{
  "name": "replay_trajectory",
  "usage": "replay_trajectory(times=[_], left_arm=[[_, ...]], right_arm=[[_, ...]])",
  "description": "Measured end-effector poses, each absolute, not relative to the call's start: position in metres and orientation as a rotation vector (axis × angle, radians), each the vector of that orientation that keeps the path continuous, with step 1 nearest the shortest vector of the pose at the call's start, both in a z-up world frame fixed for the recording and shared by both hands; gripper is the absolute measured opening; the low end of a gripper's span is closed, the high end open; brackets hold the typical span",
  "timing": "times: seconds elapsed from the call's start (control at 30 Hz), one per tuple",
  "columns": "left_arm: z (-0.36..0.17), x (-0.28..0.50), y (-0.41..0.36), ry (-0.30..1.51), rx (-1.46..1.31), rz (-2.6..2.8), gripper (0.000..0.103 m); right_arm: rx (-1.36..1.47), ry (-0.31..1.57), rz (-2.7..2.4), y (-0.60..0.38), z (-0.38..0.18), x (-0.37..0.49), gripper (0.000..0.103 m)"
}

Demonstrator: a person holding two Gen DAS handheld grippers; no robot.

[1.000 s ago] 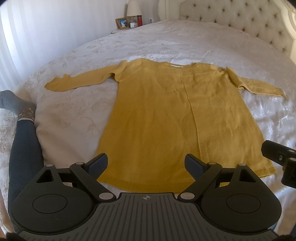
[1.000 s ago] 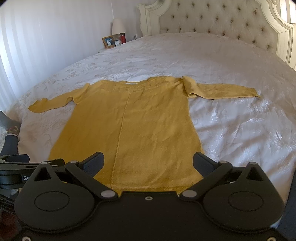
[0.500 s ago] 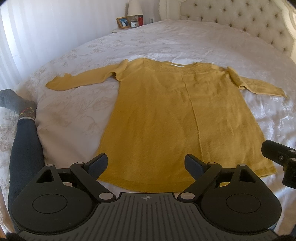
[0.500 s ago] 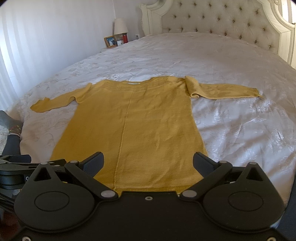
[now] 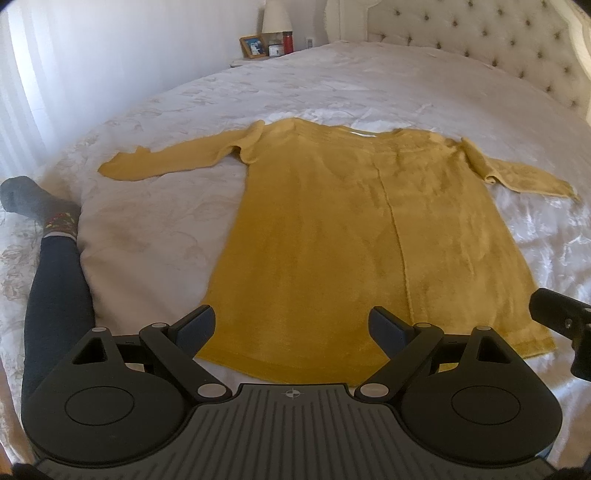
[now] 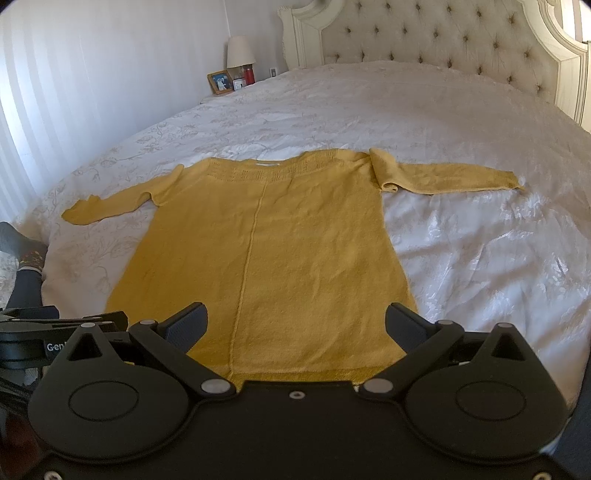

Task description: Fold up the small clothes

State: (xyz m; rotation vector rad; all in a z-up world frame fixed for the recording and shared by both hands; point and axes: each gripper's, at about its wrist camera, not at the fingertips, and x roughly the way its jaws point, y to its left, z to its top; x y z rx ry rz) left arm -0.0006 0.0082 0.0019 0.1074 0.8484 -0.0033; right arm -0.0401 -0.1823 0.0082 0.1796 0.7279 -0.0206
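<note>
A mustard-yellow knit sweater (image 5: 369, 236) (image 6: 266, 251) lies flat on the white bedspread, neckline toward the headboard, both sleeves spread out sideways. Its hem is nearest me. My left gripper (image 5: 291, 325) hovers open above the hem's left half, nothing between its fingers. My right gripper (image 6: 295, 323) is open too, held over the hem's right half, with its jaws wide apart and empty. Part of the right gripper's body (image 5: 561, 321) shows at the right edge of the left wrist view, and the left gripper's body (image 6: 44, 332) at the left edge of the right wrist view.
The bed (image 6: 461, 240) has a tufted headboard (image 6: 443, 33) at the far end. A person's leg in dark trousers and a grey sock (image 5: 51, 266) lies on the bed's left side. A nightstand with a lamp (image 6: 240, 51), a photo frame and a red jar stands far left.
</note>
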Motion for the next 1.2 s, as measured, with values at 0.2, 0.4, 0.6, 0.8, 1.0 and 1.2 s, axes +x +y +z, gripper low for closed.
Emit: replay_trajectory(times=[0.2,0.4,0.6,0.8,1.0,1.2], left_arm=[[0.002,-0.001,0.009,0.85,0.109,-0.007,0.091],[0.002,-0.001,0.01,0.851,0.11,-0.01,0.091],[0.0,0.0,0.008,0.853,0.111,-0.011,0.091],[-0.007,0.006,0.008,0.871,0.102,-0.016,0.091],[-0.016,0.012,0.006,0.889,0.118,-0.014,0.09],[-0.016,0.02,0.001,0.878,0.11,-0.038,0.089]], right_arm=[[0.197,0.732,-0.016,-0.185,0.008,-0.04,0.102],[0.22,0.734,-0.018,-0.189,0.006,-0.041,0.102],[0.249,0.726,-0.001,-0.194,0.004,-0.04,0.102],[0.287,0.746,0.006,-0.196,-0.001,-0.033,0.102],[0.265,0.759,-0.01,-0.198,-0.006,-0.028,0.101],[0.256,0.77,-0.026,-0.206,-0.011,-0.018,0.095]])
